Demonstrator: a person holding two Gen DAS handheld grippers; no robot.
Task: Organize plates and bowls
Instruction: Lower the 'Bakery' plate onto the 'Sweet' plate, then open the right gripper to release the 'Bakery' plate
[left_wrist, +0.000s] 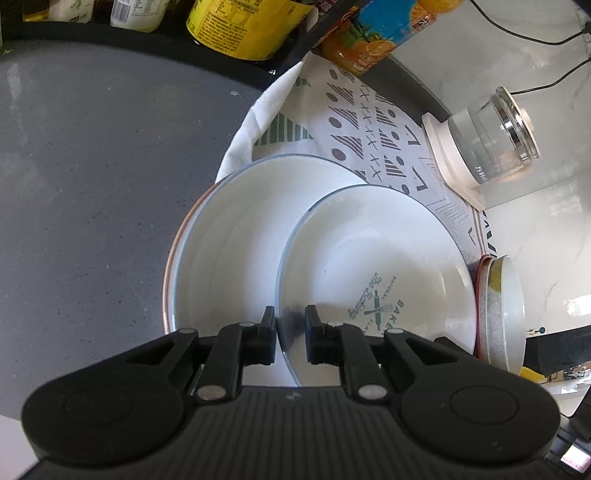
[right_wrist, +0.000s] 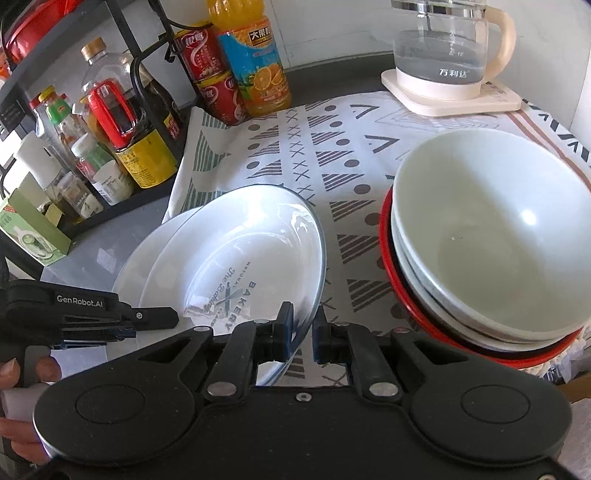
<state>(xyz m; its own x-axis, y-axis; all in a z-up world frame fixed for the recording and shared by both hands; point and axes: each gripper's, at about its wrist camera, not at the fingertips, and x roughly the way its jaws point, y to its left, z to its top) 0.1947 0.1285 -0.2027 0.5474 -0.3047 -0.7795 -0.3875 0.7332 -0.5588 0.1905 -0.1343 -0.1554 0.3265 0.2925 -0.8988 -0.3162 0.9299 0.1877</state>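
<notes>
Grey countertop (right_wrist: 96, 254) carries a white cloth with a dark geometric print (right_wrist: 332, 147), and I take this cloth as the landmark. At the left edge of the cloth, half on it and half on the bare counter, lies a wide white plate with a thin coloured rim (left_wrist: 221, 236); on it, tilted, rests a clear glass plate with a printed bakery logo (right_wrist: 255, 258), its right side raised. The left gripper (left_wrist: 290, 326) stands at the near left rim of this glass plate, one finger on each side of the rim with a little gap, so it looks not fully closed on it; I cannot tell if the pads touch. The right gripper (right_wrist: 300, 328) straddles the near right rim of the same plate, and its jaws also appear slightly open around the edge. Both grippers are equally near, each at its own side. On the right part of the cloth, well apart from the plates, stands a stack of pale bowls in a red-rimmed bowl (right_wrist: 491, 240). At the far right corner of the cloth is a glass kettle on a cream base (right_wrist: 443, 66). I judge the coming move depends on the rim lying straight ahead between the fingers.
</notes>
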